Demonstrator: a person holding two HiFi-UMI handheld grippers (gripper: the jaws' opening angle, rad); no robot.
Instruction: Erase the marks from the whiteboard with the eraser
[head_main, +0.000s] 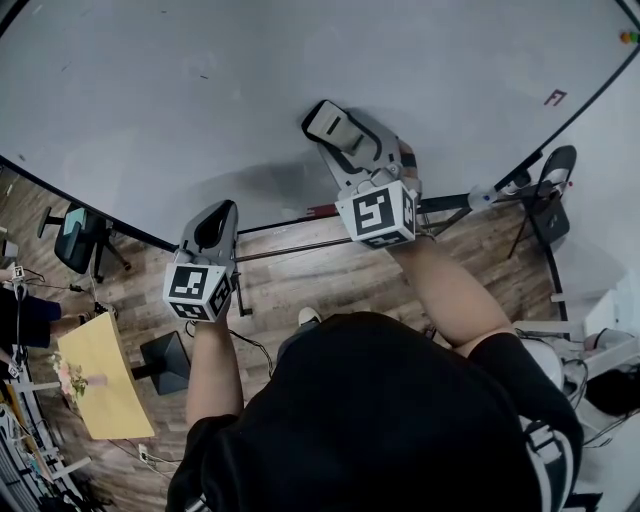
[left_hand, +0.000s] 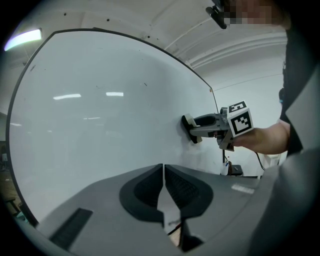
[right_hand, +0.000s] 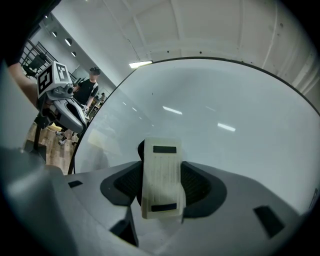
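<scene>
The whiteboard (head_main: 200, 100) fills the top of the head view; a small red mark (head_main: 554, 97) shows at its right and faint specks (head_main: 205, 77) at upper left. My right gripper (head_main: 332, 128) is shut on the pale eraser (head_main: 326, 120) and holds it against the board. In the right gripper view the eraser (right_hand: 161, 175) sits upright between the jaws, in front of the board (right_hand: 225, 110). My left gripper (head_main: 220, 212) is shut and holds nothing, hanging near the board's lower edge. From the left gripper view the closed jaws point at the board (left_hand: 90, 115), with the eraser (left_hand: 188, 127) pressed flat at right.
A rail along the board's bottom edge carries a red marker (head_main: 322, 211). On the wooden floor below stand an office chair (head_main: 78, 236), a yellow table (head_main: 100, 375) and a folding chair (head_main: 552, 195). A person (right_hand: 87, 87) stands far off at left.
</scene>
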